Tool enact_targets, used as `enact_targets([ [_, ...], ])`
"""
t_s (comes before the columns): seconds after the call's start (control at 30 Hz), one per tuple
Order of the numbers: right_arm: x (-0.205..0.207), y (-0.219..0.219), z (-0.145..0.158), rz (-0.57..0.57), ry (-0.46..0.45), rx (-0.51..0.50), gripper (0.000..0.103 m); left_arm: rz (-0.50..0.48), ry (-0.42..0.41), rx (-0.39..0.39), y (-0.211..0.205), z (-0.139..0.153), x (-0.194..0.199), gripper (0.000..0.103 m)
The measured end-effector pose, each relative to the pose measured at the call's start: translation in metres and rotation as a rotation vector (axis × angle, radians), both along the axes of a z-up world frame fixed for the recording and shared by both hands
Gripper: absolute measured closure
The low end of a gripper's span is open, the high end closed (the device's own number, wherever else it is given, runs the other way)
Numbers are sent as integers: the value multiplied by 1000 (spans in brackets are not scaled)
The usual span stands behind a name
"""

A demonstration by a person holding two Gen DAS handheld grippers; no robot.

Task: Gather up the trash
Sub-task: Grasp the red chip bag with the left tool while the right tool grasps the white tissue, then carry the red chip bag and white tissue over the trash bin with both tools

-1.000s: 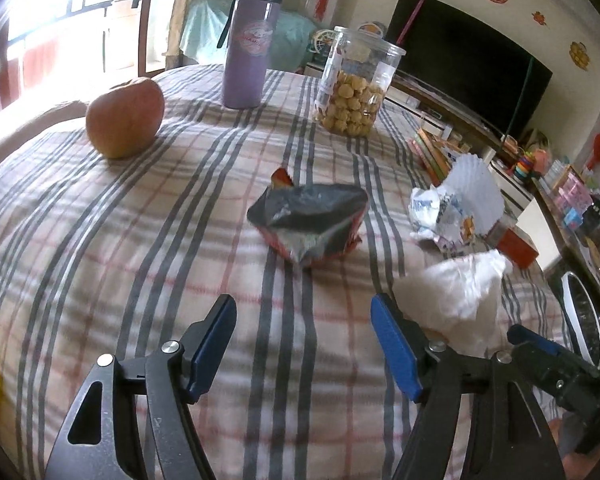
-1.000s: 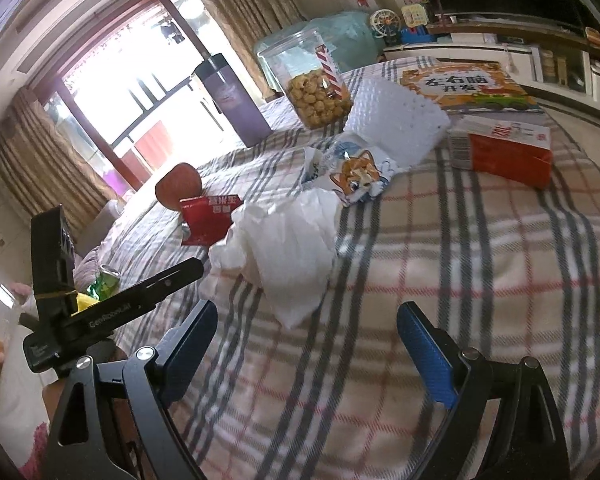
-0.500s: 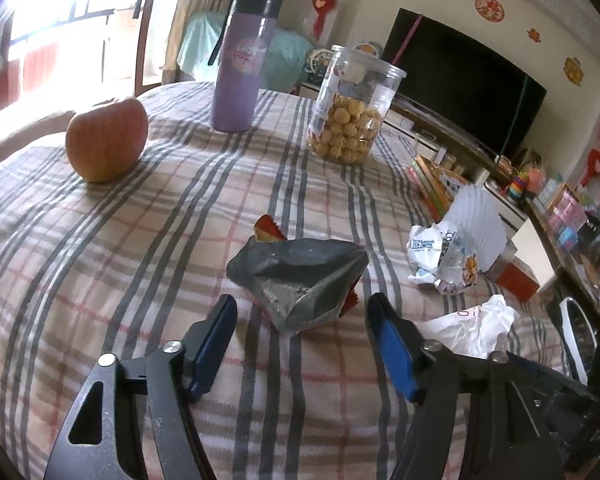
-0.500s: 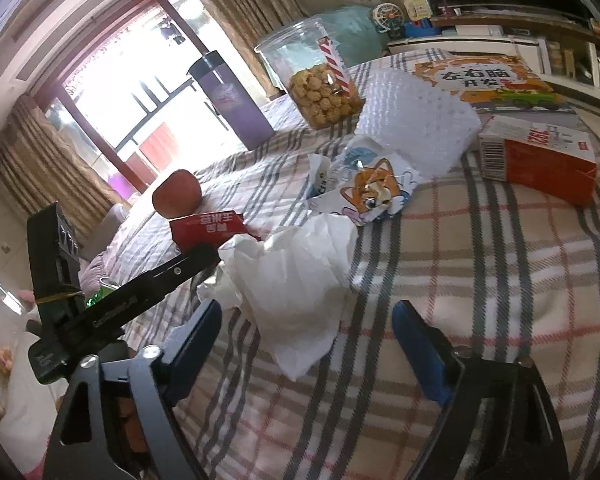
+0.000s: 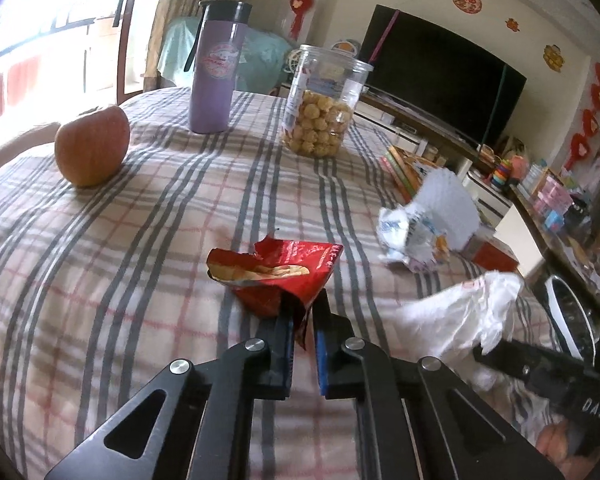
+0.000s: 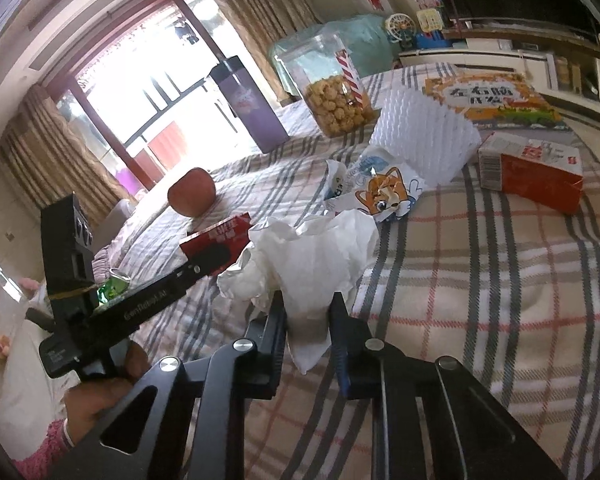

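Both grippers pinching trash (wrapper [image 5: 278, 276], tissue [image 6: 312, 256]).

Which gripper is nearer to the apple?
Left. The left gripper pinches the red snack bag, nearer the apple; the right gripper, closing on the tissue, is farther away.

**Camera placement: two wrist fisheyes, low over checked tablecloth [image 5: 100, 260]**

Left wrist view: mounted behind left gripper [image 5: 304, 312], angled down, facing television [image 5: 440, 84] wall; red snack wrapper [image 5: 284, 276] close.

Right wrist view: behind right gripper [image 6: 306, 312], angled down, facing window [image 6: 140, 92]; white tissue [image 6: 312, 256] close.

Shared: apple [image 5: 92, 146], purple bottle [image 5: 216, 68], snack jar [image 5: 324, 104], wrapper, tissue; each gripper seen in the other view.
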State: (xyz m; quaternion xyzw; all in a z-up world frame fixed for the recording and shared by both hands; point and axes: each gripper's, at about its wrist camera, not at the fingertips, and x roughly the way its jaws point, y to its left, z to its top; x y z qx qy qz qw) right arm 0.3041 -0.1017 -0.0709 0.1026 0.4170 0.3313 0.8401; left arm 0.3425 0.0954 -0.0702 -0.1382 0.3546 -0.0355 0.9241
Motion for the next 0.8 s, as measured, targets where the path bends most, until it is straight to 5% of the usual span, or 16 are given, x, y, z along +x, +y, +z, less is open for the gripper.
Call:
enact_targets([
  [0.8, -58, -98, 19, -97, -53, -5, 83, -171, -2, -30, -89, 23, -84, 98],
])
